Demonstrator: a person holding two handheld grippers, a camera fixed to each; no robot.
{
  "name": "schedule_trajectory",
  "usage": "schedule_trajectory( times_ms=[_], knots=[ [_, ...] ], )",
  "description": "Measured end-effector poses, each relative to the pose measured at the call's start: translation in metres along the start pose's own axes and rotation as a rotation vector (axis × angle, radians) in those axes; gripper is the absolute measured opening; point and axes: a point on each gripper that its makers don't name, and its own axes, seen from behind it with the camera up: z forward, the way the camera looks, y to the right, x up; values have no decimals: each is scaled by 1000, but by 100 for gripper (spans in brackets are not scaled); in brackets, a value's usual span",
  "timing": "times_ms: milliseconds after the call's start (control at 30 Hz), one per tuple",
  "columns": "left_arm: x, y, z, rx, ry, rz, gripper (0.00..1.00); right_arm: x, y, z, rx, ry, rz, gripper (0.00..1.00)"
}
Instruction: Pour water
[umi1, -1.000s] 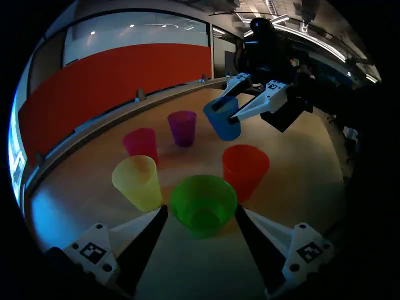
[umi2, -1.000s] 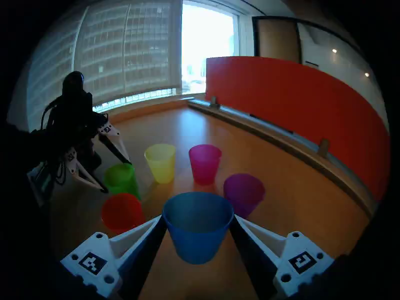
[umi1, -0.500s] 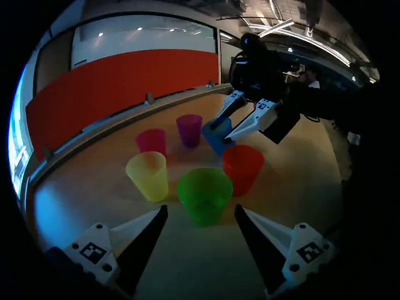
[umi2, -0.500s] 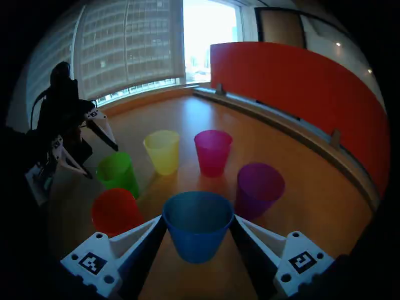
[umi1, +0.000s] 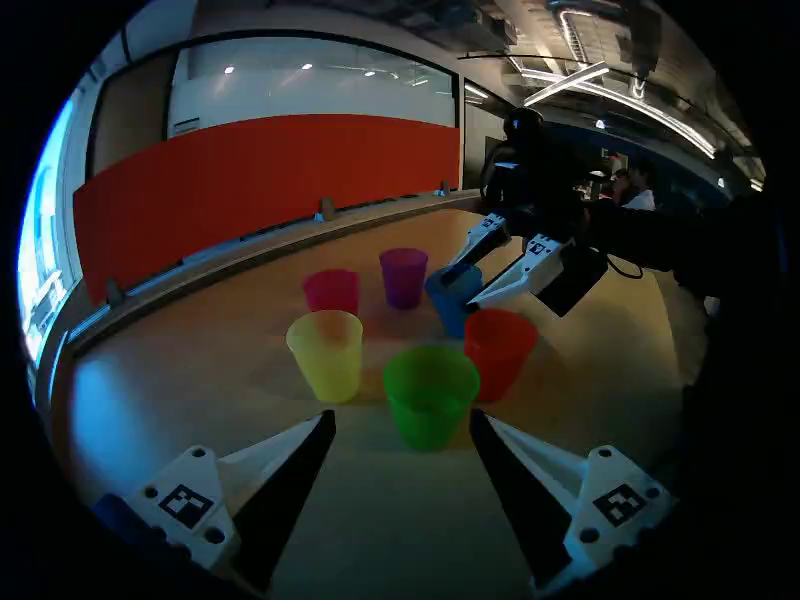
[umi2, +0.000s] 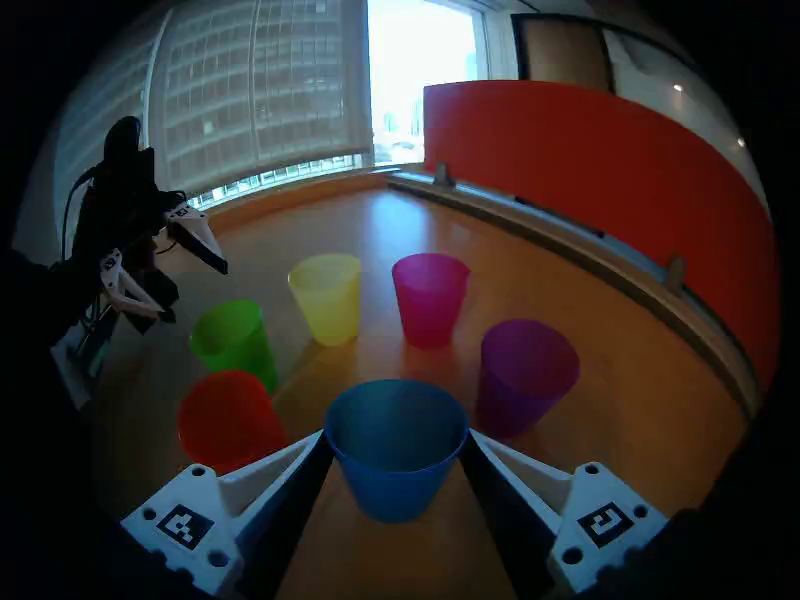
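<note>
Lowered since the earlier frames, blue cup (umi2: 396, 445) is held upright, clamped in right gripper (umi2: 396, 437), red cup (umi2: 228, 420) at 9 o'clock; left gripper (umi1: 401, 415) is withdrawn, jaws apart, green cup (umi1: 430, 395) at 12 o'clock

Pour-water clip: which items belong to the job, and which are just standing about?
In use: blue cup, gripped by right tool.
Standing about: red cup, green cup, yellow cup, pink cup, purple cup (any might receive); left tool, open.
</note>
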Motion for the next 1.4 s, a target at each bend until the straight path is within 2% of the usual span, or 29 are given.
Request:
schedule_trajectory(
  times_ms=[533,667,733,967,1167,1400],
  knots=[
    [-3,9,1,-5,-10,9,100,-16,-2,-14,-21,-21,-13,92],
    [-4,12,1,-10,-15,10,100,-17,-2,-16,-25,-21,-12,96],
    [-4,12,1,-10,-15,9,100,-17,-2,-17,-26,-21,-8,100],
    [-5,10,-4,3,-11,4,100,-19,-4,-25,-33,-18,-7,100],
    [-2,7,-13,26,6,-1,100,-23,-6,-40,-60,-12,-16,100],
    [2,1,-24,73,34,-2,100,-32,-13,-68,-105,8,-12,100]
  ],
)
